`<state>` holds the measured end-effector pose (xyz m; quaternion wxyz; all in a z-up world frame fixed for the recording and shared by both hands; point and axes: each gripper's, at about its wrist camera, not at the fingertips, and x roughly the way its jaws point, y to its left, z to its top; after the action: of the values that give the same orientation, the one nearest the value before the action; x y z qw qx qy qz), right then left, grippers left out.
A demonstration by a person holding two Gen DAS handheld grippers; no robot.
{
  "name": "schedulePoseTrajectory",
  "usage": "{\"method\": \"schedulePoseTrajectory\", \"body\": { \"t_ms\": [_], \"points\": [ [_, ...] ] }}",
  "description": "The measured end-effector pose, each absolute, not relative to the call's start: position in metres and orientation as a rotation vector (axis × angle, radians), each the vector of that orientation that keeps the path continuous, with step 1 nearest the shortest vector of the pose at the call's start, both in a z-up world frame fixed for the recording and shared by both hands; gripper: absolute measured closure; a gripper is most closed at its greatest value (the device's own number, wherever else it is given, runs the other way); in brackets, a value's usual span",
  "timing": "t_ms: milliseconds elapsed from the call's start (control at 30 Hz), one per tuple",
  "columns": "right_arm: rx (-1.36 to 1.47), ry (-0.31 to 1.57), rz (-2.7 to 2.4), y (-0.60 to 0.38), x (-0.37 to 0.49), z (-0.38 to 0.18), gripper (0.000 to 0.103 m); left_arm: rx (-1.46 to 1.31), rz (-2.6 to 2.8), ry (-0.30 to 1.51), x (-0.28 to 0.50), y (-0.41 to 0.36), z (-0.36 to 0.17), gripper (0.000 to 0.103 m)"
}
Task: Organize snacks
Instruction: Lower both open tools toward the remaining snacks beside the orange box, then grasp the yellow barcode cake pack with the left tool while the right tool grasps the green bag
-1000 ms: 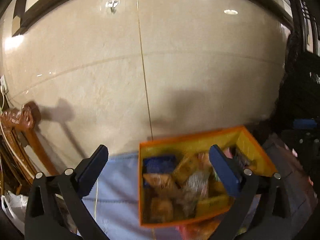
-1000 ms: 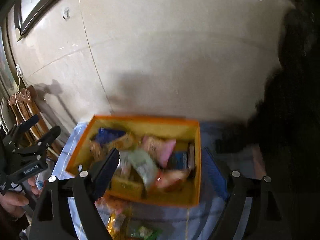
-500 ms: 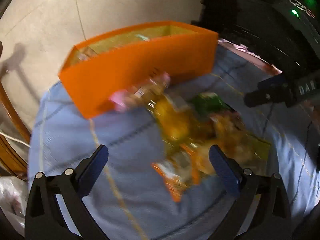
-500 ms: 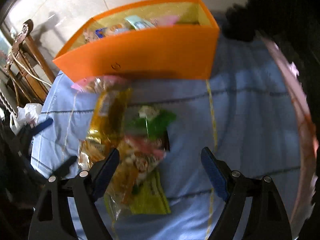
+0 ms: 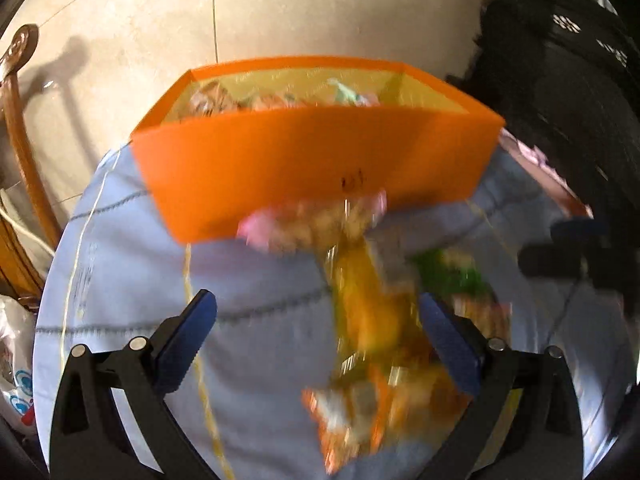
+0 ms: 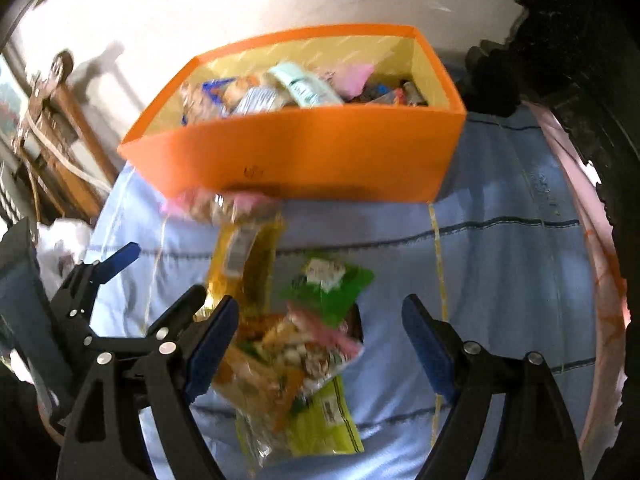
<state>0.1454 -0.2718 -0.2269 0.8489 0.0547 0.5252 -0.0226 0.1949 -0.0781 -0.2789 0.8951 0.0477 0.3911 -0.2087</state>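
Both grippers' fingers [image 5: 448,344] [image 6: 430,346] gaped empty; I judged grasping one packet [image 6: 244,264] beat the whole pile.

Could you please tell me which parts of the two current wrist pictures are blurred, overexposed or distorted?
Left wrist view: the loose snack packets are smeared by motion blur, the orange box is fairly sharp, and the right side is very dark. Right wrist view: the wall is blown out white, while the green packet is only mildly blurred. Both views bend straight lines at the edges.
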Motion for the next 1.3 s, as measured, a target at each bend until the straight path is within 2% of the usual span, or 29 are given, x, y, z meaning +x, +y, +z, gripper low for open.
{"method": "schedulePoseTrajectory", "body": {
  "t_ms": [133,200,233,267,733,767,800,833,867,967,1000,1100,1167,1267,1300],
  "points": [
    [0.113,1.112,-0.068,-0.280,0.146,-0.227,0.019,0.234,-0.416,0.815,0.212,-0.114,-0.288,0.004],
    [0.105,1.123,-0.077,-0.284,0.145,-0.230,0.019,0.282,-0.388,0.877,0.220,-0.120,-0.306,0.005],
    [0.104,1.129,-0.081,-0.287,0.145,-0.231,0.019,0.251,-0.397,0.894,0.223,-0.116,-0.309,0.024],
    [0.102,1.133,-0.084,-0.290,0.144,-0.232,0.019,0.228,-0.419,0.922,0.225,-0.111,-0.314,0.066],
    [0.070,1.219,-0.041,-0.260,0.187,-0.293,0.020,0.064,-0.347,0.915,0.198,-0.025,-0.303,0.068],
    [0.072,1.245,-0.045,-0.257,0.192,-0.302,0.027,0.059,-0.350,0.911,0.196,-0.023,-0.300,0.068],
    [0.044,1.272,-0.056,-0.254,0.195,-0.310,0.043,0.055,-0.352,0.908,0.193,-0.021,-0.297,0.068],
    [0.002,1.256,-0.056,-0.250,0.195,-0.309,0.055,0.049,-0.357,0.903,0.190,-0.018,-0.292,0.068],
    [-0.007,1.258,-0.041,-0.247,0.194,-0.309,0.062,0.043,-0.364,0.900,0.188,-0.017,-0.290,0.068],
    [0.031,1.223,-0.017,-0.249,0.183,-0.299,0.070,0.022,-0.378,0.890,0.180,-0.010,-0.281,0.068],
    [0.042,1.209,-0.009,-0.250,0.180,-0.295,0.084,0.015,-0.379,0.889,0.179,-0.013,-0.280,0.068],
    [0.076,1.154,0.038,-0.256,0.166,-0.274,0.097,-0.011,-0.377,0.883,0.173,-0.006,-0.274,0.068],
    [0.062,1.135,0.045,-0.257,0.159,-0.263,0.097,-0.012,-0.381,0.878,0.170,-0.005,-0.271,0.068],
    [0.035,1.218,0.064,-0.256,0.158,-0.269,0.094,-0.002,-0.378,0.895,0.170,-0.007,-0.272,0.068],
    [0.018,1.222,0.062,-0.256,0.157,-0.270,0.083,-0.006,-0.376,0.900,0.171,-0.007,-0.272,0.068]
  ]
}}
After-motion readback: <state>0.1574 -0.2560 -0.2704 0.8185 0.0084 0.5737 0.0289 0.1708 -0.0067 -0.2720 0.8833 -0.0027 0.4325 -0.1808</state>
